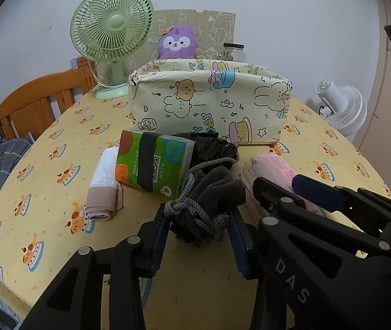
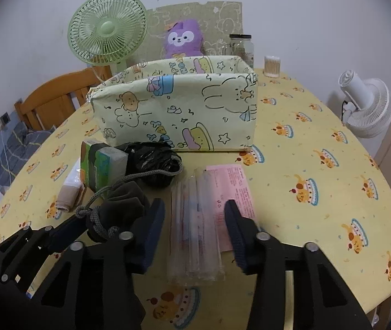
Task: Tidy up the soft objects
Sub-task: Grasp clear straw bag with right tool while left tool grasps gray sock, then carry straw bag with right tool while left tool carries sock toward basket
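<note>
Grey drawstring pouch (image 1: 209, 200) pinched in left gripper (image 1: 199, 228); box (image 1: 209, 104) straight ahead, beyond the clutter. Right gripper (image 2: 195, 233) open, straddling pink packet (image 2: 212, 209) lengthwise.

Matt cloth pouch (image 1: 209, 192), glossy plastic packet (image 2: 195, 220)

home bedroom | wooden bed frame (image 1: 38, 101) | plush toy (image 1: 178, 42) | desk fan (image 1: 112, 27)

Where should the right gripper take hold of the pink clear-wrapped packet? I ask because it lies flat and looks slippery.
Grip the pink packet across its narrow width near the near end, coming from above and in front. It lies lengthwise between the open fingers of the right gripper, so they probably already straddle its long sides.
</note>
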`<state>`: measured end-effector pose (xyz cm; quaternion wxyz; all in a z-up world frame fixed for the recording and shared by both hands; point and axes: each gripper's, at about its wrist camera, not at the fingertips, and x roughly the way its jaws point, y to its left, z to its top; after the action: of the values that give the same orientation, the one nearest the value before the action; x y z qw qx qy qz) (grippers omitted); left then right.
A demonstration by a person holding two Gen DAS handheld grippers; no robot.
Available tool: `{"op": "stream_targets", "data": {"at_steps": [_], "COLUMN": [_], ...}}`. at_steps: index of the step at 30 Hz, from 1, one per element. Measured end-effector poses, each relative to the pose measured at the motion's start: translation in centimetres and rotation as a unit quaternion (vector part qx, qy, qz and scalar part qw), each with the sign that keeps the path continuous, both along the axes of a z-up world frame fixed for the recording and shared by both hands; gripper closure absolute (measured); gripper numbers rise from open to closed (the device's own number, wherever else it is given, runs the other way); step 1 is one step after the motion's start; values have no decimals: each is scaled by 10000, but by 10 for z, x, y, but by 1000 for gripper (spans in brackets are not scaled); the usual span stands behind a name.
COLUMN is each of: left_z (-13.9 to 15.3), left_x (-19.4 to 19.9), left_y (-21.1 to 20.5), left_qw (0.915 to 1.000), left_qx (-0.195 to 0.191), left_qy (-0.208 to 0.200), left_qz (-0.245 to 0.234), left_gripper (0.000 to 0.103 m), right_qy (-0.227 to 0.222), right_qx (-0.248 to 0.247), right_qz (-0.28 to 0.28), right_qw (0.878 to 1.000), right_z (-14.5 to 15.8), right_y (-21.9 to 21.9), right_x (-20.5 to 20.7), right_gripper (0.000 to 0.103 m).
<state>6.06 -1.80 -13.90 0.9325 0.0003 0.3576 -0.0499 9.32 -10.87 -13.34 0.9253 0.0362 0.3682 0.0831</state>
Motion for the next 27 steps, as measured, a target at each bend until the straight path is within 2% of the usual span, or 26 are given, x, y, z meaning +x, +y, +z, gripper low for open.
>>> {"op": "stream_targets", "data": {"at_steps": [3,4,12,27], "left_z": [0,-1,5,43], "left_x": [0,0,0,-2], "left_y": [-1,0,-2,-10], "left_qw": [10000,10000,10000,9992], "left_qx": [7,14,14,-7], "left_qy": [12,13,-28,-405], "left_qz": [-8,-1,3,-10], "left_gripper": [60,61,61,61], "right_qy": [50,51,8,-416], "right_qx": [92,70,89,85], "right_qz": [41,14,-28,-130], "right_qw": [9999,10000,10000,9990], "right_z": [-1,-1,2,43], "right_y": [-1,-1,-3,-15], "right_x": [1,1,-1,-5], "right_gripper": [70,84,86,86]}}
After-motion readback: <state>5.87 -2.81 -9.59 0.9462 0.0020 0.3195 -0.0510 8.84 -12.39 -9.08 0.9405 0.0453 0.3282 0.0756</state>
